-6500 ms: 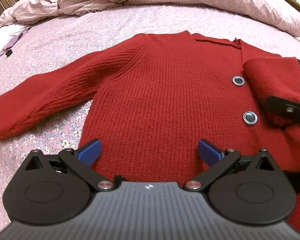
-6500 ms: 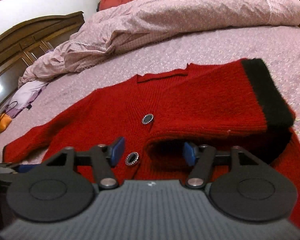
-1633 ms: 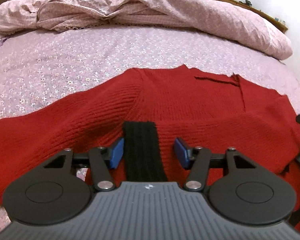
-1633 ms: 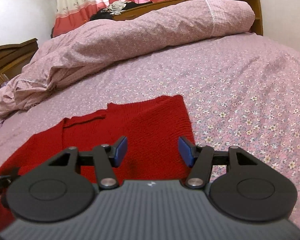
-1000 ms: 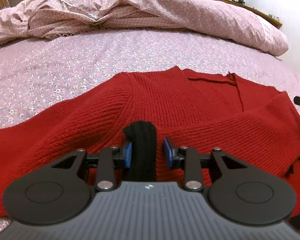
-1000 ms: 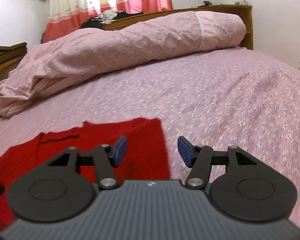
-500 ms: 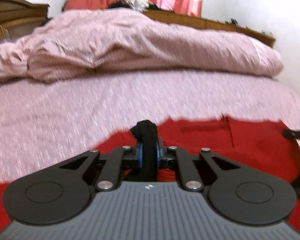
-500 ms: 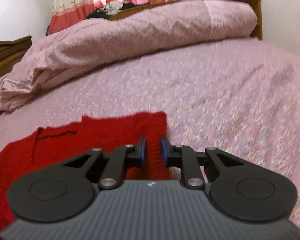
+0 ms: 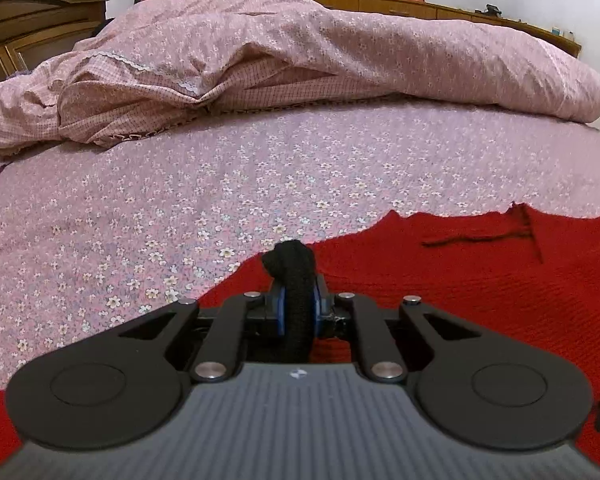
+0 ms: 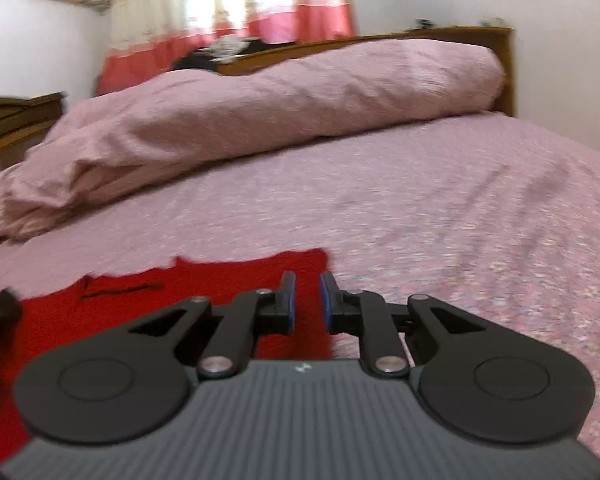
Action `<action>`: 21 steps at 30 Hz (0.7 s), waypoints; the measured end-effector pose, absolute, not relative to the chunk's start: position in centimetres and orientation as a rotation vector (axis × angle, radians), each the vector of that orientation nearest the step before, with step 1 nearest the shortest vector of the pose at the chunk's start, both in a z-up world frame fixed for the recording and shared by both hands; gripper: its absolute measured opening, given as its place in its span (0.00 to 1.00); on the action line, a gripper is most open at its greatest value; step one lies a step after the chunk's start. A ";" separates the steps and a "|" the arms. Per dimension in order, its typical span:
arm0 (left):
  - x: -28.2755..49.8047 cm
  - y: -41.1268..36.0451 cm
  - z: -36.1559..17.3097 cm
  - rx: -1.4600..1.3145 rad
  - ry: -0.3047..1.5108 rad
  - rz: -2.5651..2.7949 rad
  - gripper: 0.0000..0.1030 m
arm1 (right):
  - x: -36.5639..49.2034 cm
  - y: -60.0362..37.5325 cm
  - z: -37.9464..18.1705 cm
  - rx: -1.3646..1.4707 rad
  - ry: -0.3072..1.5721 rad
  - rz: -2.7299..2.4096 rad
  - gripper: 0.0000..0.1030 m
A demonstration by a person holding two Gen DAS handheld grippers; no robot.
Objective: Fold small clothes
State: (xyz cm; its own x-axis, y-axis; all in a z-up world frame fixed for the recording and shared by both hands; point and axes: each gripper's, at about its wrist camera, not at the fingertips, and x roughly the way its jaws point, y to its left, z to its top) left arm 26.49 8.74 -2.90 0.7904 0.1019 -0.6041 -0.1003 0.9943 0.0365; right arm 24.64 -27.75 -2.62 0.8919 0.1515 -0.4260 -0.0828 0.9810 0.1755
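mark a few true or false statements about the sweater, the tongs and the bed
1. The left tongs are shut on the black cuff. True.
2. The sweater is blue. False: it is red.
3. Red knit shows between the right tongs. True.
4. The sweater lies on a bare wooden floor. False: it lies on a floral bedsheet.
5. A bunched quilt lies at the far side of the bed. True.

A red knit cardigan lies flat on the bed, its black cuff bunched and raised.
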 end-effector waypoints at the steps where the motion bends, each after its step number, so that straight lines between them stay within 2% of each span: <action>1: 26.5 8.7 -3.0 0.009 0.651 0.107 0.15 | 24.5 -27.2 -2.7 0.137 0.458 0.154 0.16; 4: 26.7 8.8 -3.4 0.039 0.658 0.104 0.15 | 24.6 -25.5 -3.6 0.048 0.511 0.209 0.16; 6: 26.6 8.8 -3.2 0.063 0.663 0.117 0.25 | 25.1 -24.7 -4.7 -0.005 0.565 0.189 0.16; 8: 26.3 8.8 -2.8 0.080 0.665 0.162 0.44 | 25.0 -24.5 -5.1 -0.027 0.538 0.184 0.16; 10: 25.8 9.1 -2.1 0.081 0.656 0.208 0.50 | 25.1 -24.4 -5.0 -0.028 0.547 0.181 0.16; 17: 22.1 10.4 1.9 -0.021 0.589 0.158 0.51 | 24.2 -24.9 -3.4 0.017 0.572 0.168 0.17; 21: 20.6 8.9 2.3 -0.013 0.586 0.086 0.51 | 22.1 -25.1 -2.4 0.070 0.538 0.189 0.17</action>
